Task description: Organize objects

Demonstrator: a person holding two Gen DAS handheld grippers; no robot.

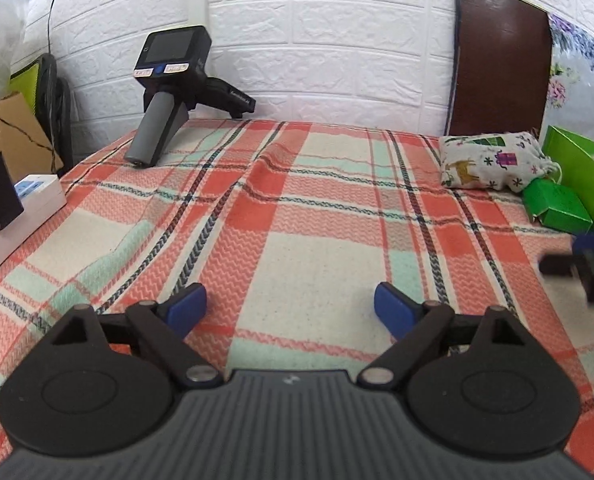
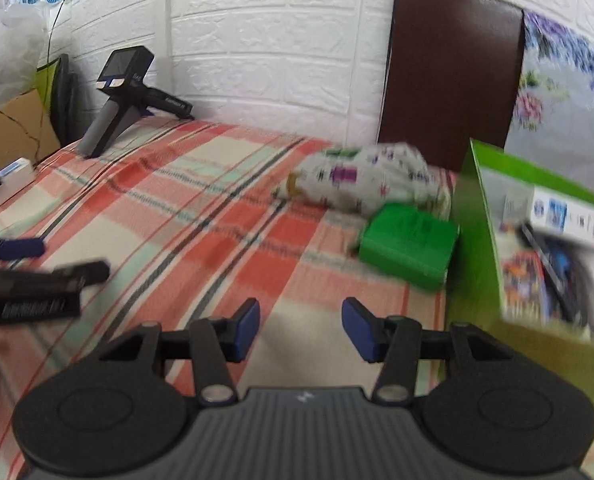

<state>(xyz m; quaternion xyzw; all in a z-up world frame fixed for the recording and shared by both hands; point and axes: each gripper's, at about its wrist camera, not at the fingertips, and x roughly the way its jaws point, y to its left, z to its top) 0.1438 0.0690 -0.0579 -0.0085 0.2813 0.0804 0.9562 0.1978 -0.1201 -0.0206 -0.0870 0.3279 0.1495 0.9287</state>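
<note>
A printed cloth pouch point(image 1: 493, 162) lies on the plaid cloth at the far right, with a small green box point(image 1: 557, 206) in front of it. Both also show in the right wrist view: the pouch point(image 2: 369, 180) and the green box point(image 2: 409, 240). Beside them stands an open green carton point(image 2: 537, 248) holding packets. My left gripper point(image 1: 290, 312) is open and empty over the middle of the cloth. My right gripper point(image 2: 301, 328) is open and empty, just short of the green box. Each gripper shows blurred at the edge of the other's view.
A spare handheld gripper point(image 1: 169, 88) rests at the far left by the white brick wall. A dark brown board point(image 1: 501, 64) leans on the wall at the right. A white box point(image 1: 21, 208) and cardboard point(image 1: 9, 132) sit off the left edge.
</note>
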